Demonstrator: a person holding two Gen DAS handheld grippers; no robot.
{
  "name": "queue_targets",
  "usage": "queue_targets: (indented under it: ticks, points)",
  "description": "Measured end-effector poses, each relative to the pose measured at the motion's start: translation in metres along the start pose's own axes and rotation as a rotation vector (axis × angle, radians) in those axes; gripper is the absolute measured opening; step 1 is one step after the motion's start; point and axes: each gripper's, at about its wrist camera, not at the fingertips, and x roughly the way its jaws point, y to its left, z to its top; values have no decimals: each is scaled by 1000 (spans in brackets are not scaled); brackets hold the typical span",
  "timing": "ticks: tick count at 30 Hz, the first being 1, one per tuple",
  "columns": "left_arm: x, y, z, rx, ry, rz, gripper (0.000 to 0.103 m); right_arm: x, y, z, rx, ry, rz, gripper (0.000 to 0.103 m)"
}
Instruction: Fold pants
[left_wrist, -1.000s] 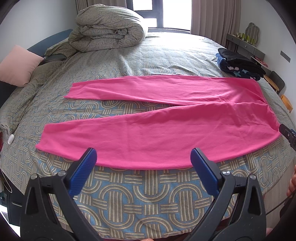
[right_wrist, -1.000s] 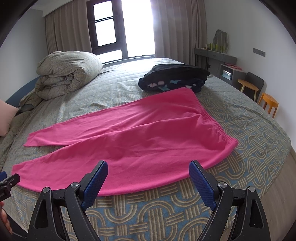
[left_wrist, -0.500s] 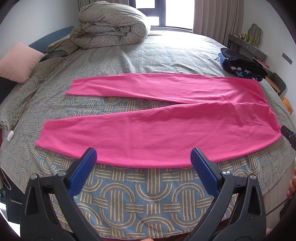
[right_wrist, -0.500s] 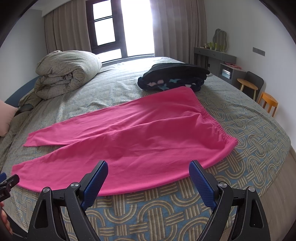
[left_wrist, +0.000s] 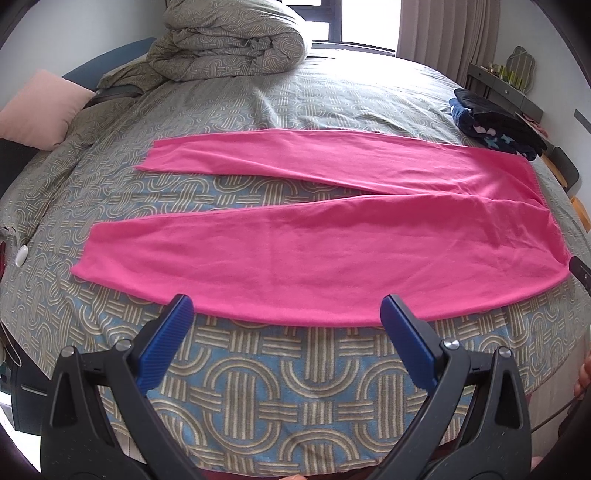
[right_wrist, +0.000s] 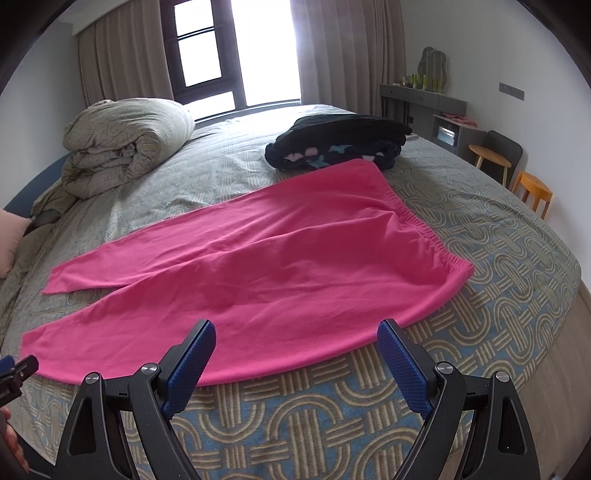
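Pink pants (left_wrist: 317, 254) lie flat across the patterned bed cover, legs spread apart toward the left and waistband at the right. In the right wrist view the same pants (right_wrist: 258, 269) run from the elastic waistband (right_wrist: 432, 236) down to the leg ends at the left. My left gripper (left_wrist: 286, 312) hovers open just before the near edge of the front leg, nothing between its blue pads. Over the near hem by the hip, my right gripper (right_wrist: 295, 338) also stands open and empty. The left gripper's tip (right_wrist: 14, 373) shows at the left edge of the right wrist view.
A rolled duvet (left_wrist: 229, 40) sits at the head of the bed, a pink pillow (left_wrist: 40, 110) at the left. A folded dark blanket (right_wrist: 336, 146) lies just beyond the waistband. A small white object (left_wrist: 22, 254) rests at the bed's left edge. Stools (right_wrist: 532, 192) and a dresser stand at the right wall.
Both grippers have edged a little closer to the pants and tilted downward; the pants lie as before. Both stay open.
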Motion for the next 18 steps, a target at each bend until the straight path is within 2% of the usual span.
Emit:
queue_targets:
  ticks: [12,16,18]
  points:
    - [17,14,3,-29,36,31,101,31,-27,3,77,94,-52,91]
    - [31,40,1,-73,69,76,101,41,-46,7,137,118,-71,91]
    - [43,70,-3,-161,120,80,101,45,-60,8,196,129,-63,91]
